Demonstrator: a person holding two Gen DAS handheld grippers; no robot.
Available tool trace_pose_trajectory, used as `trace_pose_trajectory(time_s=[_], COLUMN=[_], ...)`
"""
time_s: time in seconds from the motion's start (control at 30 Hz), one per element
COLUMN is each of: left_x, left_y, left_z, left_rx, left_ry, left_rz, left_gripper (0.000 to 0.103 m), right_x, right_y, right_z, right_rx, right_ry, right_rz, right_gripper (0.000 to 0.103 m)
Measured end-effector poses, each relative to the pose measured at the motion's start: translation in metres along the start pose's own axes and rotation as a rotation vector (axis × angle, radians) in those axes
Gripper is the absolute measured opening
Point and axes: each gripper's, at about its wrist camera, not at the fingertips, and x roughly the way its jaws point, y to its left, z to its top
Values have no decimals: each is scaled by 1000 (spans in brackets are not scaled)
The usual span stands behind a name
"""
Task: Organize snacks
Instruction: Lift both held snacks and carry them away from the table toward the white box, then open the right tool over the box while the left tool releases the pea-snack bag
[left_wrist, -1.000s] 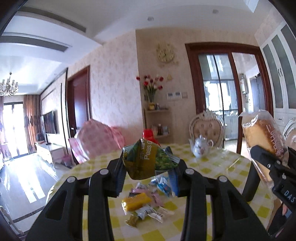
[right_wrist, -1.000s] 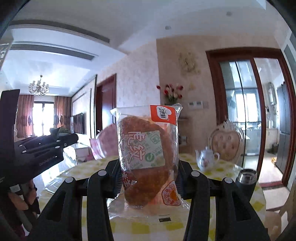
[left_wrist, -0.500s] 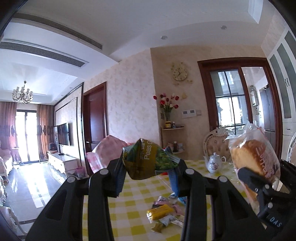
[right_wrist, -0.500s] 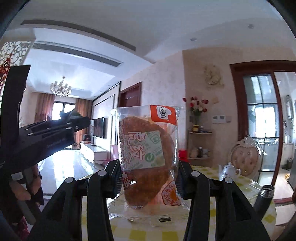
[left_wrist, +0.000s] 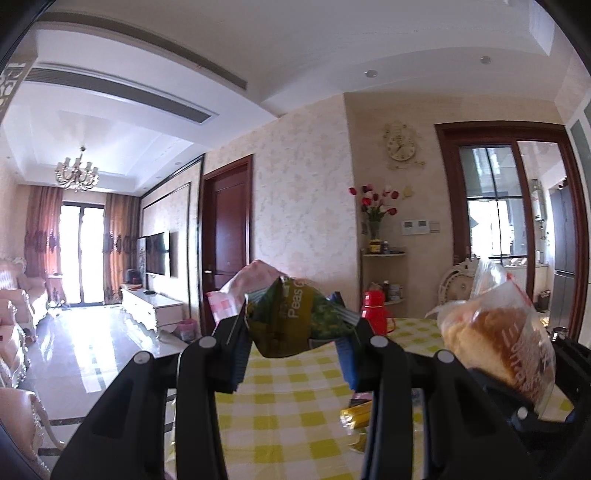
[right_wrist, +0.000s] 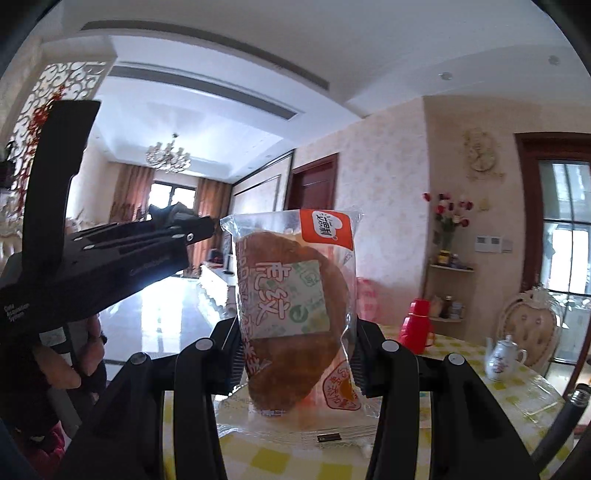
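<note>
The left gripper (left_wrist: 297, 334) is clamped on a crumpled green foil snack packet printed with the word "Peas" (left_wrist: 295, 319), which it holds up in the air above the near edge of the table (left_wrist: 295, 406), a round top under a yellow-and-white checked cloth. The right gripper (right_wrist: 295, 354) is closed on a clear plastic bag holding a round brown bread with an orange corner label (right_wrist: 291, 306), pinched upright between its black fingers (right_wrist: 225, 354) and raised off the table. In the left wrist view that bread bag (left_wrist: 498, 343) shows at the right edge, close beside the pea packet but apart from it. A small yellow foil-wrapped bar (left_wrist: 356, 415) lies on the cloth below, partly hidden by the left gripper's finger. Farther back on the table stand a red plastic thermos jug (right_wrist: 417, 325) and a white flowered porcelain teapot (right_wrist: 504, 356), well apart from each other.
</note>
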Motion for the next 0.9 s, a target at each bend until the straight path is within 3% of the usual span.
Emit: trace_pose_trajectory(time_s=[0.43,0.57,0.7,0.9], left_x=[5,6,3,5], left_y=[86,112,147,216], left_z=[-38,-61,-109,-187], left_rx=[-40,-26,31,0], left_ry=[85,150,320,659], left_rz=[144,177,183,104], left_gripper=[40,40,40,40], right_x=[59,76,102,141], right_y=[96,119,145,188], right_z=[-12,-21,-46,-105], right_rx=[-68,-77,-69,-31], right_ry=[98,149,280,558], right_rz=[188,237,329,469], right_gripper=[46,46,46,46])
